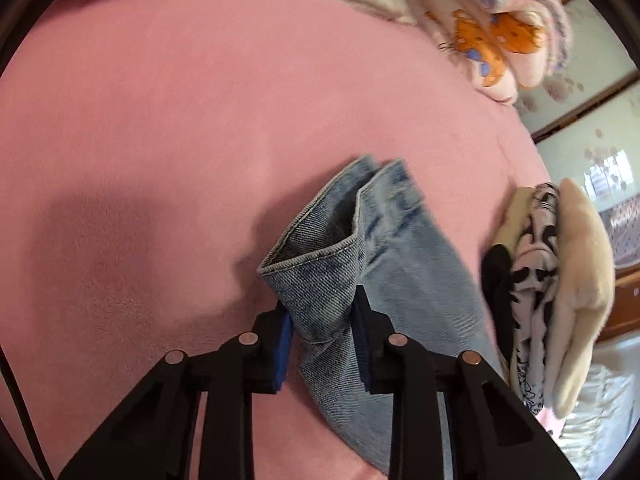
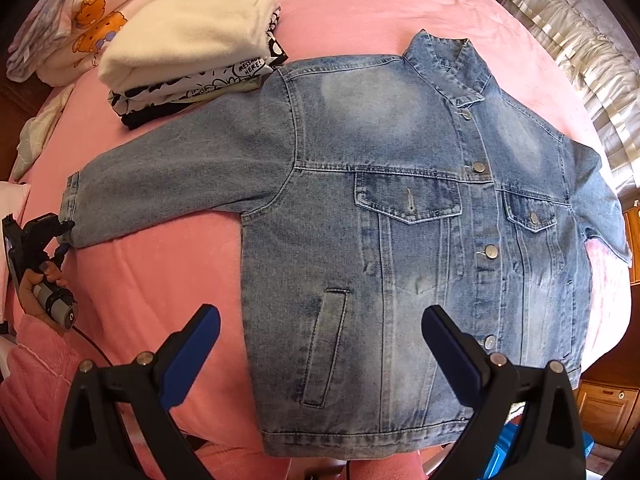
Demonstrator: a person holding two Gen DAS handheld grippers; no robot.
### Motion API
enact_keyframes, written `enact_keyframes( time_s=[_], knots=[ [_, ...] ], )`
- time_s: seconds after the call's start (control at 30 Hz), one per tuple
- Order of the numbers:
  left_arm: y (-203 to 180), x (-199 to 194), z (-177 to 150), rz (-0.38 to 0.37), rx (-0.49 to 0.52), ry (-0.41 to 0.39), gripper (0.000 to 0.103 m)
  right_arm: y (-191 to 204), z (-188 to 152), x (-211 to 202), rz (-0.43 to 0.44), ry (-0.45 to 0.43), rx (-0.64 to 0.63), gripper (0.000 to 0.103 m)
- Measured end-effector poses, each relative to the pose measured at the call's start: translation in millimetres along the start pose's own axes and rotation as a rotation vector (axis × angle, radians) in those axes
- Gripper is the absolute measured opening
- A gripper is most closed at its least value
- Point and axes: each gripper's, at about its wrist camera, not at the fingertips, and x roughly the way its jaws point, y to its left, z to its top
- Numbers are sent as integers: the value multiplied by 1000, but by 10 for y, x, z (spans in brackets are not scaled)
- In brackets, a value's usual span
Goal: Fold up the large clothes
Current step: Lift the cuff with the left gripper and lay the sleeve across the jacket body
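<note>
A light blue denim jacket (image 2: 400,200) lies front up and buttoned on a pink bed cover (image 2: 160,280), collar at the far side, one sleeve (image 2: 180,184) stretched out to the left. My left gripper (image 1: 322,312) is shut on that sleeve's cuff (image 1: 320,248), which bunches up between the blue pads. The right wrist view shows the same gripper (image 2: 60,236) at the cuff, held by a person's hand (image 2: 32,288). My right gripper (image 2: 320,314) hangs open over the jacket's lower front near the slit pocket, nothing between its fingers.
A stack of folded clothes (image 2: 192,40), cream fleece on top, sits beyond the sleeve and appears again (image 1: 552,280) right of the cuff. Cartoon-print bedding (image 2: 88,12) lies at the far left corner. White ruffled fabric (image 2: 580,40) and wooden furniture (image 2: 608,412) border the bed's right side.
</note>
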Motion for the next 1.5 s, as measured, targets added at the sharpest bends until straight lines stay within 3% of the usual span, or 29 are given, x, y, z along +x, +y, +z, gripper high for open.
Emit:
enact_keyframes(
  time_s=[0.1,0.27,0.43,0.63,0.93,1.2,1.37,1.5],
  knots=[
    [-175,-214,-11,-49,38,-38,24,-27,-24,0,26,-13,3,101],
    [-672,-724,-171,-109,186,-141,23,-196,-96,-65,56,-50,31,101],
    [-1164,-1263,-459,-269,307,-197,23,-461,-176,-106,77,-67,57,101],
    [-1915,-1819,-1060,-418,458,-225,23,-900,-167,-170,89,-84,40,101],
    [-3051,-2089,-2170,-571,542,-158,23,-1813,71,-293,117,-168,60,101],
    [-3808,-1798,-3326,-558,687,-26,23,-2758,352,-239,111,-233,146,101],
    [-4117,-1420,-4076,-421,873,57,23,-3343,476,-111,112,-251,256,101],
    [-4265,-1090,-4556,-371,960,154,23,-3698,509,17,104,-249,360,101]
  ],
)
